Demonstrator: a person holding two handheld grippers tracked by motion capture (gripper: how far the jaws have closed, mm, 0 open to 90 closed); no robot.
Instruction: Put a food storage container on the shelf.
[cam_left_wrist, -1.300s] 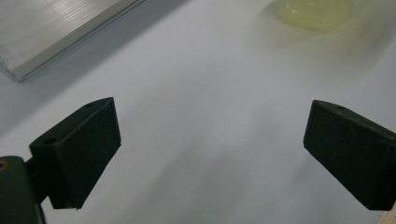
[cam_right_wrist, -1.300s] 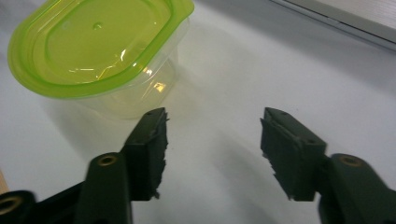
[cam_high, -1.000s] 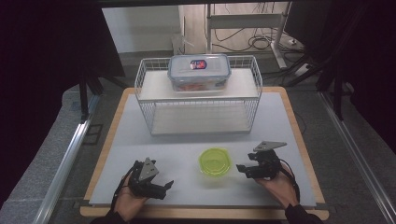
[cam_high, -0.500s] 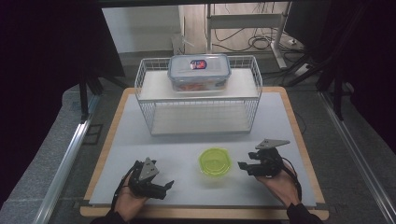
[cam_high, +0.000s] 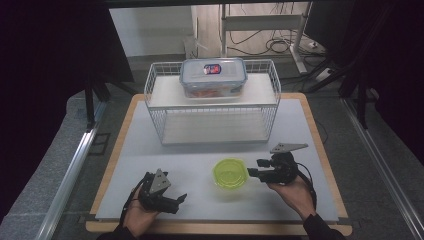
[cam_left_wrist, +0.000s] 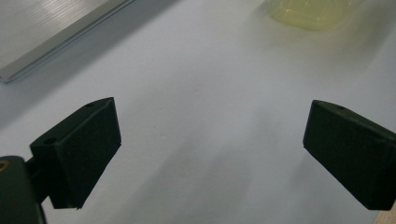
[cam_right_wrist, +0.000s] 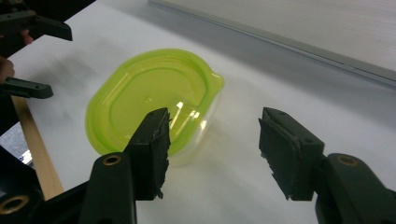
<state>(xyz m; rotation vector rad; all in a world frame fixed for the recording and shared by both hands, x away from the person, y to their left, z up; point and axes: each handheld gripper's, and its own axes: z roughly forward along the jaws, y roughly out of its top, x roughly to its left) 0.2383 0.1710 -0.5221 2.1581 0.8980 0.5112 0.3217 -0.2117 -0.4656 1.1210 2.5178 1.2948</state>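
Note:
A round yellow-green lidded container sits on the white table top near the front. My right gripper lies level just right of it and points at its rim. In the right gripper view the jaws have just been closing; a gap remains between them, and the container lies beyond the left finger, touched by neither pad. My left gripper rests at the front left, open wide over bare table, with the container farther off.
A white wire rack stands at the back of the table, with a clear lidded food box on its top shelf. The wooden table edge runs along the right. Bare white surface lies between the rack and the container.
The right gripper's jaws stand a little closer together, and it has edged slightly toward the container. The left hand and the container have not moved.

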